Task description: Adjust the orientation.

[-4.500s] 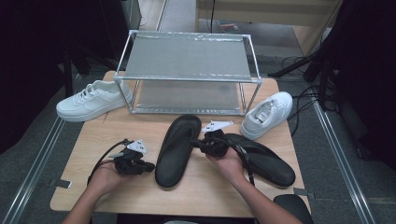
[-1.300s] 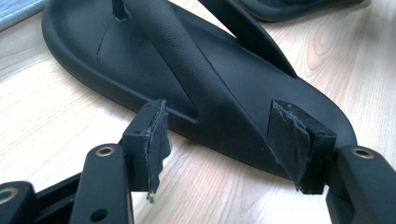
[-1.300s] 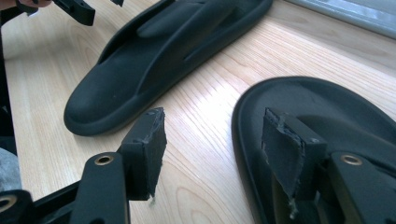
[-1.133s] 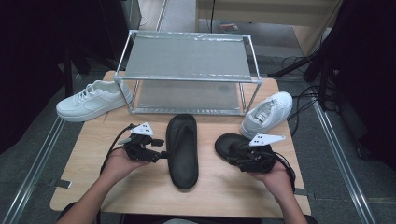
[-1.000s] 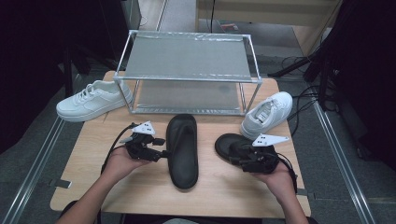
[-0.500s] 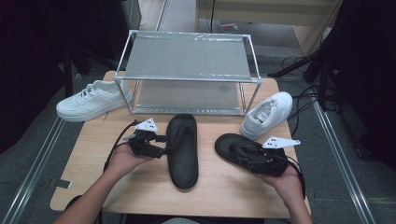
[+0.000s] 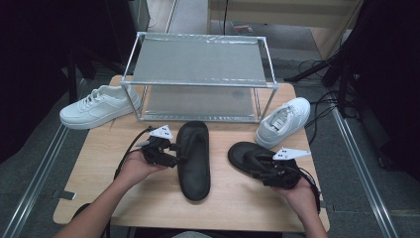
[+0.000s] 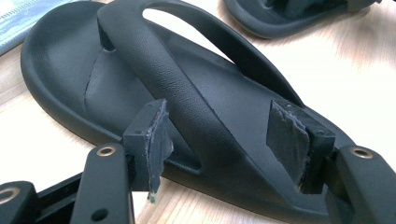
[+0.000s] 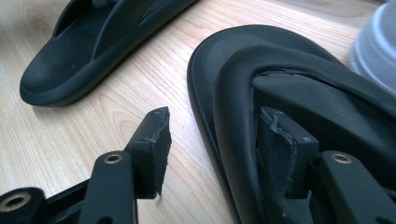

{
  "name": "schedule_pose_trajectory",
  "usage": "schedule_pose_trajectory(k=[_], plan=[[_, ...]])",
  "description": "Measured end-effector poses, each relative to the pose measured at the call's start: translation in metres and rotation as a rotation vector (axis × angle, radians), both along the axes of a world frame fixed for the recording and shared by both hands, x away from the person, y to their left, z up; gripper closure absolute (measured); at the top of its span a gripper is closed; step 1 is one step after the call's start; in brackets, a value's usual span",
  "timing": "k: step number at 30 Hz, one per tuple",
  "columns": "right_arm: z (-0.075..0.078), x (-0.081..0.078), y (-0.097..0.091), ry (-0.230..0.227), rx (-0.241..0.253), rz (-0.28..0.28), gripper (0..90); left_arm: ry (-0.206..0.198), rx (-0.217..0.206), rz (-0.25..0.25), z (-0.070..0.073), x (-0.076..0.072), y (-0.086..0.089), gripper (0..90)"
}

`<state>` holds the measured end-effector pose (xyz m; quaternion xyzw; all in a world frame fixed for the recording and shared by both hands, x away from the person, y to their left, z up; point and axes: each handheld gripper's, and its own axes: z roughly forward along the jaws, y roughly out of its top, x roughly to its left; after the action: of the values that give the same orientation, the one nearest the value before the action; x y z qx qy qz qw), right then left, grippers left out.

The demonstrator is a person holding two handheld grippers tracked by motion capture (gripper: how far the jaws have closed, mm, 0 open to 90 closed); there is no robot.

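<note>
A person at a wooden table (image 7: 124, 148) works two hand-held grippers on a pair of black flip-flop sandals lying in front of a metal two-tier shoe rack (image 7: 198, 74), with one white sneaker (image 7: 96, 105) left of the rack and another white sneaker (image 7: 283, 120) at its right front corner. The left gripper (image 8: 224, 140) stands spread wide astride the strap of the left sandal (image 7: 194, 158) at the table's middle, its pads clear of the rubber. The right gripper (image 9: 215, 149) has just been closing on the right sandal (image 7: 250, 157), one jaw inside the strap and the other outside the sole's edge, not yet pinching. To seat this grip well, the outer jaw likely needs to come in against the sole's side wall while the inner pad stays tucked under the strap; squeezing too near the rim risks the soft foam slipping out. A firm, level pinch before any lift looks the safer course.
</note>
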<state>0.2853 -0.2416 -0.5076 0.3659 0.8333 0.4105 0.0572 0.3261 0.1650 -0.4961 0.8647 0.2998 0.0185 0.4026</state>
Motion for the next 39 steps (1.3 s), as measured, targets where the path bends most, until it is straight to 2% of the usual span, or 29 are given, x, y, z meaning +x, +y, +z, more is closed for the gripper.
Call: schedule_pose_trajectory(k=[4, 6, 7, 9, 15, 19, 21, 22, 25, 31, 39], plan=[[-0.003, 0.004, 0.005, -0.004, -0.023, 0.021, 59.7, -0.002, 0.001, 0.001, 0.0, 0.0, 0.0, 39.2], [-0.003, 0.005, 0.004, -0.005, -0.02, 0.002, 66.8, -0.002, 0.003, -0.002, 0.0, 0.0, 0.0, 39.1], [-0.003, 0.007, 0.001, 0.002, -0.016, -0.016, 73.6, -0.003, 0.002, -0.004, 0.0, 0.0, 0.0, 39.1], [-0.003, 0.007, 0.001, -0.005, -0.016, -0.022, 75.2, -0.012, -0.003, -0.01, 0.001, -0.001, -0.001, 39.1], [-0.001, 0.008, 0.003, -0.006, -0.03, -0.017, 77.8, -0.031, -0.01, -0.015, 0.003, -0.004, -0.001, 39.2], [0.0, 0.009, 0.007, -0.009, -0.061, -0.019, 77.9, -0.026, -0.014, -0.009, 0.004, -0.004, 0.001, 39.2], [0.002, 0.01, 0.007, 0.015, -0.053, -0.034, 78.3, -0.025, -0.006, -0.008, 0.003, -0.004, 0.001, 39.2], [0.002, 0.01, 0.009, 0.013, -0.058, -0.036, 78.4, -0.021, -0.001, -0.007, 0.002, -0.004, 0.001, 39.2], [0.004, 0.01, 0.014, 0.006, -0.061, -0.035, 78.6, -0.02, -0.005, -0.002, 0.002, -0.005, 0.002, 39.2], [0.008, 0.015, 0.027, 0.036, -0.07, -0.037, 78.8, -0.026, -0.016, 0.015, 0.003, -0.01, 0.008, 39.2], [0.013, 0.024, 0.046, 0.032, -0.058, -0.039, 78.9, -0.022, -0.01, 0.034, 0.001, -0.018, 0.017, 39.1]])
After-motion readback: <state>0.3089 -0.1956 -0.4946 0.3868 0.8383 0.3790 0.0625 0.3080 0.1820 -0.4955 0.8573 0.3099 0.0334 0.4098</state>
